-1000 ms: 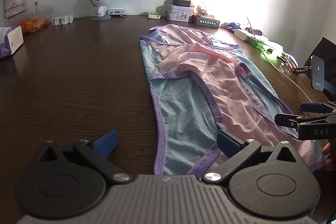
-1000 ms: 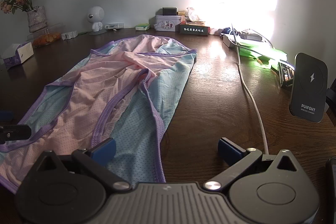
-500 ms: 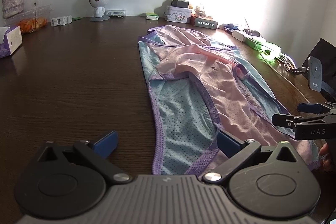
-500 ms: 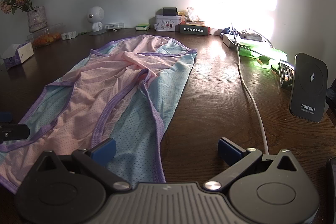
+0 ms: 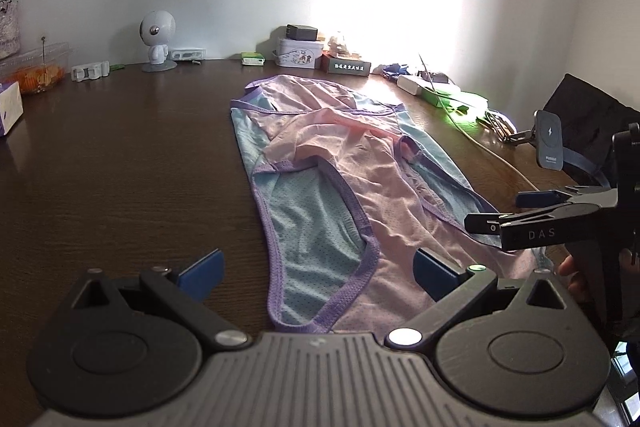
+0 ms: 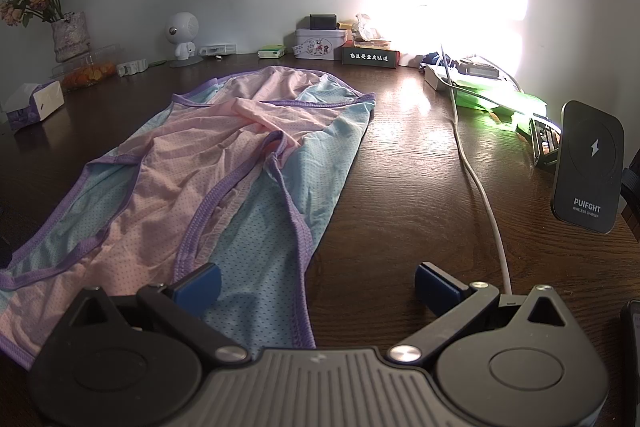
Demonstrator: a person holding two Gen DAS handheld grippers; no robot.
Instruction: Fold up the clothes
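— While the garment (image 5: 344, 211) lies spread on the table (image 5: 120, 163), both grippers (left gripper (image 5: 316, 269), right gripper (image 6: 316, 281)) are held wide open, empty.
— A grasp is being prepared; the near hem must be pinched next.

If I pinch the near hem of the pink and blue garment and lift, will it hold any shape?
Probably not. The garment is thin perforated mesh lying in soft wrinkles, so it should drape limply and feel light. On the smooth wooden table it likely slides freely. Both the left gripper and right gripper are open.

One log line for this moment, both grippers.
left gripper: open, empty | right gripper: open, empty | pink-and-blue mesh garment with purple trim: flat on dark wooden table
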